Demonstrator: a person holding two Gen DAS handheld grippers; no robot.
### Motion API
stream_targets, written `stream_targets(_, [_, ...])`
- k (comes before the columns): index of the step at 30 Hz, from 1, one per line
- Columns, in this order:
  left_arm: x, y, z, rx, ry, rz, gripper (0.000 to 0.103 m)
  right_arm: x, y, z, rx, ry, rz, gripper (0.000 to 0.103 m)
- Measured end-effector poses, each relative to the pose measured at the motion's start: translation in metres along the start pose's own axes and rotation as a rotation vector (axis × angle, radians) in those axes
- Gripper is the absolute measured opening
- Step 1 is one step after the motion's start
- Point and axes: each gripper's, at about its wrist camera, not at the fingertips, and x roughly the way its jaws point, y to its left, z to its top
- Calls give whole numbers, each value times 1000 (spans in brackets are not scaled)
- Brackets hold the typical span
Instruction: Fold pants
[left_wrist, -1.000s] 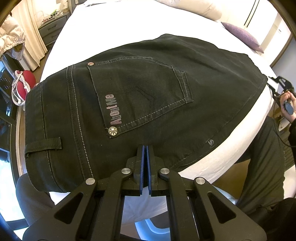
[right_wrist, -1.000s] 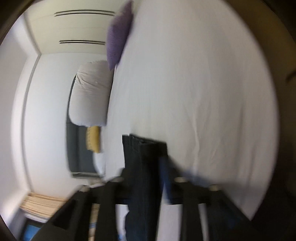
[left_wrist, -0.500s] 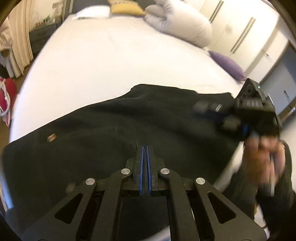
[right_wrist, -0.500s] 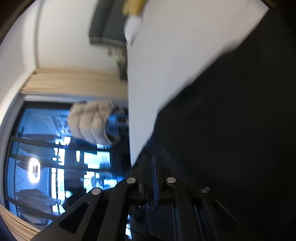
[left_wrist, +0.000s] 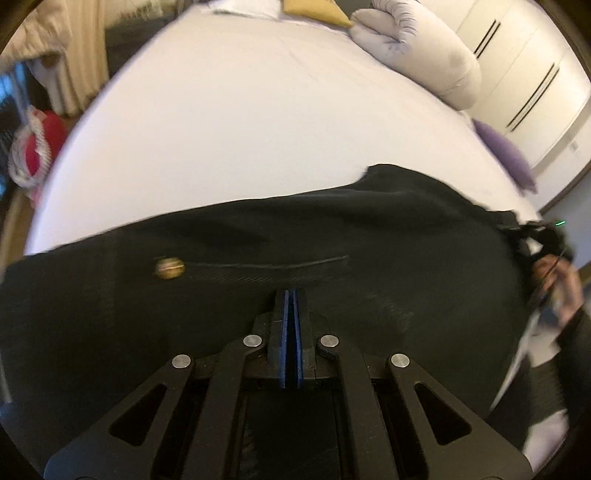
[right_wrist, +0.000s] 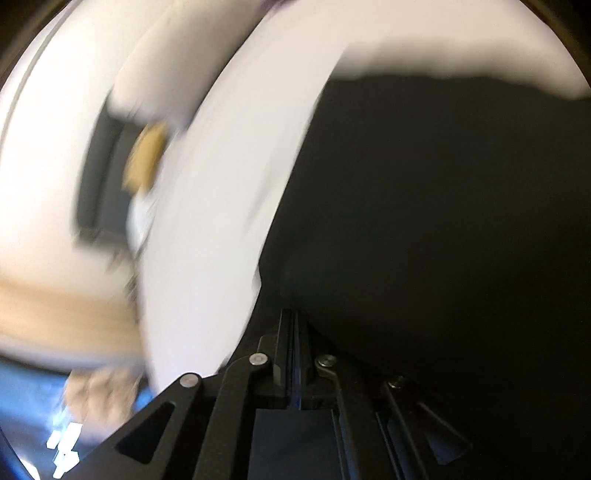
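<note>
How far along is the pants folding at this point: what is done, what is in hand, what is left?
Done: the black pants lie in a broad dark band across the white bed, apparently doubled over. In hand: the left gripper is shut over the cloth, and the right gripper is shut at the pants' edge; the blur hides whether either pinches cloth. Left: probably another fold to make a compact stack.

The pants (left_wrist: 332, 240) lie across the bed's (left_wrist: 240, 129) near edge, pillows (left_wrist: 424, 48) apparently behind.
</note>
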Motion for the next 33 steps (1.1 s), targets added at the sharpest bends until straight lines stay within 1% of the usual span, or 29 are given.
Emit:
stream_targets(1, [-8, -5, -7, 17, -12, 27, 3, -16, -3, -3, 4, -26, 3, 3])
stream_targets(2, [-15, -10, -12, 38, -23, 41, 3, -32, 4, -10, -19, -32, 45, 6])
stream_targets(3, [-23, -19, -18, 68, -36, 54, 3, -38, 12, -19, -55, -13, 94, 6])
stream_targets(4, [-31, -23, -23, 83, -51, 55, 3, -44, 27, -40, -115, 34, 159, 6])
stream_targets(5, [-40, -30, -27, 102, -72, 46, 3, -45, 40, -60, -166, 88, 212, 6])
stream_targets(7, [-49, -34, -30, 119, -80, 24, 3, -36, 69, -122, -287, 266, 338, 6])
stream_targets(8, [-51, -33, -28, 118, -85, 16, 3, -24, 82, -162, -341, 376, 387, 6])
stream_targets(10, [-49, -19, -19, 88, -82, 18, 3, -3, 91, -213, -367, 499, 418, 6])
stream_targets(11, [-48, -8, -20, 78, -67, 33, 3, 12, 94, -239, -371, 572, 417, 6])
stream_targets(12, [-38, 8, -17, 62, -34, 54, 3, 28, 94, -264, -385, 651, 391, 6])
stream_targets(13, [-37, 28, -18, 47, -12, 64, 3, 44, 93, -281, -404, 699, 335, 6])
stream_targets(14, [-31, 45, -17, 24, 13, 53, 2, 52, 90, -287, -415, 694, 299, 0])
stream_targets(15, [-27, 61, -17, -16, 22, -16, 2, 58, 87, -282, -390, 675, 331, 0])
stream_targets(16, [-28, 76, -17, -63, 24, -82, 2, 61, 84, -269, -353, 638, 345, 0])
stream_targets(17, [-32, 86, -18, -89, 21, -101, 2, 59, 81, -259, -331, 605, 332, 0])
stream_targets(18, [-39, 94, -20, -97, 5, -84, 3, 56, 74, -240, -299, 556, 310, 0])
stream_targets(19, [-43, 100, -22, -102, -5, -50, 2, 51, 64, -223, -265, 500, 288, 0])
stream_targets(20, [-46, 107, -26, -117, -13, -46, 2, 43, 47, -193, -206, 404, 252, 0])
stream_targets(22, [-53, 129, -35, -188, -26, -100, 2, 19, 20, -154, -106, 274, 185, 0])
stream_targets(23, [-60, 136, -36, -204, -32, -95, 2, 6, 12, -137, -73, 207, 138, 0])
stream_targets(24, [-65, 138, -36, -204, -39, -53, 2, -8, 10, -125, -71, 155, 100, 1])
stream_targets(25, [-72, 134, -36, -193, -45, -3, 3, -19, 14, -122, -87, 127, 94, 6])
stream_targets(26, [-82, 131, -35, -187, -63, 25, 3, -25, 21, -130, -101, 134, 128, 9])
stream_targets(27, [-91, 124, -32, -187, -89, 0, 2, -23, 33, -142, -115, 195, 220, 9])
stream_targets(28, [-96, 113, -26, -186, -100, -41, 3, -18, 45, -155, -129, 261, 296, 9])
stream_targets(29, [-99, 103, -19, -169, -104, -61, 3, -6, 68, -183, -172, 371, 391, 9])
stream_targets(31, [-87, 73, -6, -114, -92, -100, 3, 17, 100, -231, -237, 541, 482, 11])
stream_targets(32, [-73, 58, 0, -105, -61, -129, 3, 33, 113, -258, -257, 623, 510, 11])
stream_targets(33, [-58, 42, 6, -94, -33, -143, 3, 53, 125, -272, -264, 666, 508, 11])
